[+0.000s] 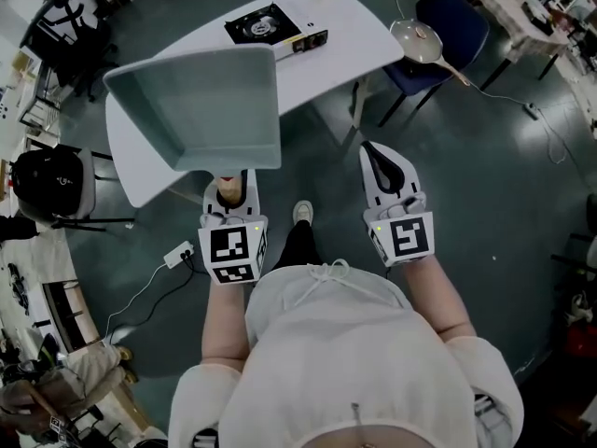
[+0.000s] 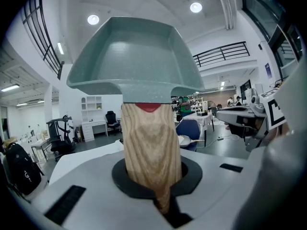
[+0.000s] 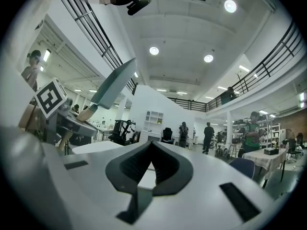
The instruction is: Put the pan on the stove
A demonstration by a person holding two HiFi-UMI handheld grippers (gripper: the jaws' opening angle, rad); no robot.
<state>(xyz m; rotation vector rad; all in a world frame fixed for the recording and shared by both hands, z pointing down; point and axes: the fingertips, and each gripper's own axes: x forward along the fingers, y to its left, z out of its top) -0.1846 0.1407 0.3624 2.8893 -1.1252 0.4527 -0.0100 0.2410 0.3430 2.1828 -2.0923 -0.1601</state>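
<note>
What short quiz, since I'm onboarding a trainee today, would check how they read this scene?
1. Multiple choice: the left claw is shut on: A) the wooden handle of the pan; B) the pan's rim; C) nothing.
2. Fill in: the stove stands on the white ___.
3. True or false: the pan rests on the stove.

Key: 1 A. 2 table. 3 False: the pan is held up in the air, short of the stove.

left gripper (image 1: 231, 185) clamped tight, right gripper (image 1: 373, 150) closed, empty, both pointing forward
</note>
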